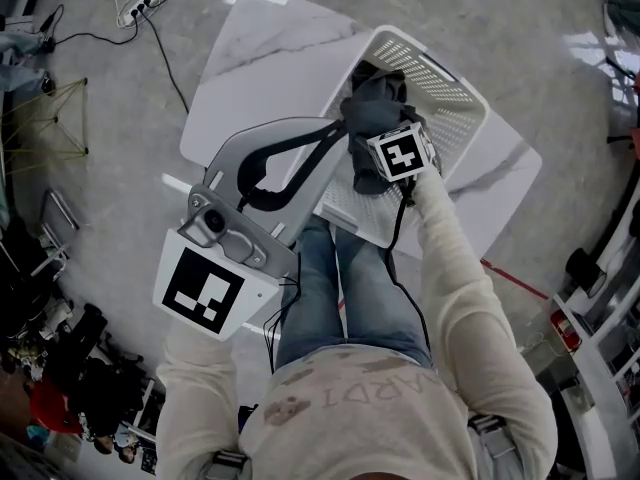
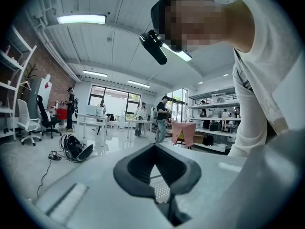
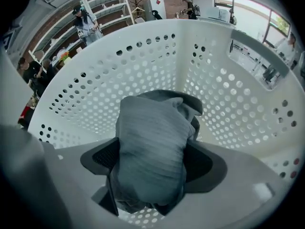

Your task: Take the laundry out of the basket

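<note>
A white marble-patterned table (image 1: 250, 48) carries a white perforated laundry basket (image 1: 455, 88) that stands upright in front of the person. The left gripper (image 1: 338, 128) is held nearly level just beside the basket's near rim. Its jaws are closed tip to tip and grasp nothing. The right gripper (image 3: 152, 156) points steeply down into the basket with its jaws spread wide. The task's thing, a crumpled grey garment (image 3: 152, 128), lies inside the basket and bulges up between those jaws. The cloth fills the gap between the dark pads (image 3: 100, 159), but no squeeze shows, so the grip reads as released.

The step in hand appears to be the grasp that comes before lifting. To do it well:

- Close on the thick middle fold rather than a loose edge, so the bundle comes up whole.
- Keep the jaw tips clear of the perforated wall and floor, which could snag.
- Lift straight up past the rim before moving sideways.
- If cloth trails, the idle left gripper could steady the basket.
</note>
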Motion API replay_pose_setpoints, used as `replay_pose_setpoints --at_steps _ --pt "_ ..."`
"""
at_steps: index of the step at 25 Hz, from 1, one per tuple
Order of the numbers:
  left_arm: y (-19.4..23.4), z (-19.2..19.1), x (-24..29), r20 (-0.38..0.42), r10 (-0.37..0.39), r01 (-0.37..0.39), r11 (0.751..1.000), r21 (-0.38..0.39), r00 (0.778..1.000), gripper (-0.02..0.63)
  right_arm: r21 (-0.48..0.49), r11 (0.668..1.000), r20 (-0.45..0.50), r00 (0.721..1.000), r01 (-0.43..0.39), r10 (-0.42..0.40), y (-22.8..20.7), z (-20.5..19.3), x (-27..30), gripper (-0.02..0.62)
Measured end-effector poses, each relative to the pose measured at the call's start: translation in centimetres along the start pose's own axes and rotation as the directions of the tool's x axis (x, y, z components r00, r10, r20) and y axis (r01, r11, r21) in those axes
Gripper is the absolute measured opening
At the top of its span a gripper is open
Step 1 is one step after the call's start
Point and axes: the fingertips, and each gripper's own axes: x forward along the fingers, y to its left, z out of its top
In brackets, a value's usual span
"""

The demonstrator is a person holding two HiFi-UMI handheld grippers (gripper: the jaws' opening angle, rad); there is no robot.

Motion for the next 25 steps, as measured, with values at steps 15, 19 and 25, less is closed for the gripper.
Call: replay_pose_setpoints --at_steps 15,19,25 --pt "2.0 -2.1 0.6 -0.016 0.002 -0.003 1.0 -0.029 1.0 0.0 0.085 0.992 -0.097 0.99 -0.095 0.103 1.2 -0.6 4.7 0.447" --pt "1.9 -2.3 0.5 -0.02 0.009 -0.009 0.999 -0.031 1.0 0.0 0.089 0.99 -0.092 0.989 -0.11 0.118 1.5 -0.7 4.4 0.388" --pt "1.5 -2.0 0.0 -0.027 0.005 -0.005 1.0 -0.018 1.0 0.0 0.103 0.99 -0.021 0.995 -0.094 0.096 2.1 -0.5 2.5 0.279"
